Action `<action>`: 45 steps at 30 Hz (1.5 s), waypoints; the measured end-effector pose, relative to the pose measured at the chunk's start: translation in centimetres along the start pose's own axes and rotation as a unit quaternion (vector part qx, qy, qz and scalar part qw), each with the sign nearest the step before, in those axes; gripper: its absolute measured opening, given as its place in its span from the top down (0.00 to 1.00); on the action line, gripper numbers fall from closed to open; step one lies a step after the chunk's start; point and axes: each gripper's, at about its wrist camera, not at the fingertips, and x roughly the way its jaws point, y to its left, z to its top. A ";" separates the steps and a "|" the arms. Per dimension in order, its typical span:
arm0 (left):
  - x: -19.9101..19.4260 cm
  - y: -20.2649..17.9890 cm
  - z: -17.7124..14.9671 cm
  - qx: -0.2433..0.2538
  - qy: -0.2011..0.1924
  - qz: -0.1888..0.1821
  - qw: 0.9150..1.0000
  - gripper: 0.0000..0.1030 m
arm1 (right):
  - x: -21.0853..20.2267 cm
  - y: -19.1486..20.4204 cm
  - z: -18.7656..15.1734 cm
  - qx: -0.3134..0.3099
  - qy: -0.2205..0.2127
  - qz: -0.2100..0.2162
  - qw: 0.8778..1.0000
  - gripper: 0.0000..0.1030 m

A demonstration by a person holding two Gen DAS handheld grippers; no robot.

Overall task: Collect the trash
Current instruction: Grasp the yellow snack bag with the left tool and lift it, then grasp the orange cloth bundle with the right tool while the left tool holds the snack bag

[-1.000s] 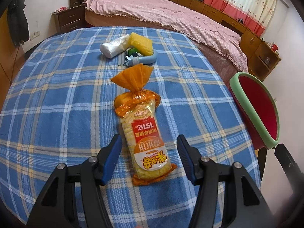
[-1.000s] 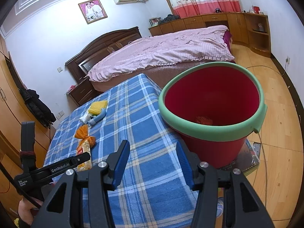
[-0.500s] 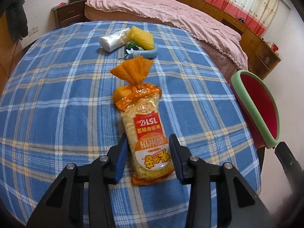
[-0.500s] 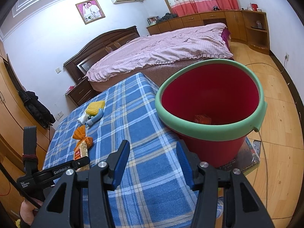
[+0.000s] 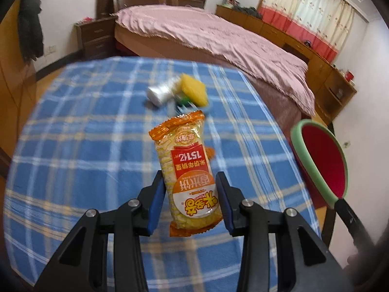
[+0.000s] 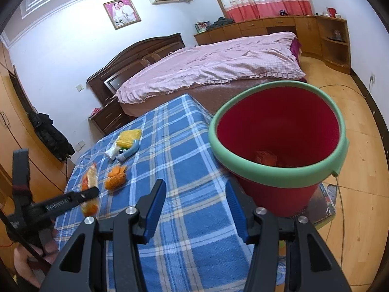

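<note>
Crinkly plastic snack pack point(image 5: 188, 170) | clamped at its lower half in left gripper point(image 5: 192, 194), above bench point(image 5: 73, 146) | light, slippery, brittle inside (grip mid-body, gently) | right gripper point(image 6: 195, 209) apart, empty

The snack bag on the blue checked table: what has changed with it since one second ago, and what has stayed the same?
The left gripper has just closed its jaws on the snack bag and lifted it off the table; an orange piece now lies apart on the cloth. The right gripper stayed open and empty. The red bucket and the far pile kept their places.
</note>
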 end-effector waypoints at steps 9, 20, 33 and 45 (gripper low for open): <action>-3.0 5.4 3.4 -0.029 -0.047 0.061 0.997 0.59 | 0.8 3.2 1.0 -0.032 -0.001 0.022 0.999 0.47; -5.8 12.1 6.9 -0.005 -0.083 0.168 0.982 0.59 | 3.2 7.8 1.5 -0.065 0.014 0.053 0.996 0.47; -2.7 17.0 6.5 -0.030 -0.058 0.177 0.982 0.59 | 9.3 13.8 0.5 -0.113 0.064 0.059 0.990 0.47; 0.2 16.4 2.7 -0.048 -0.044 0.131 0.989 0.59 | 14.4 16.8 -1.2 -0.137 0.114 0.041 0.983 0.47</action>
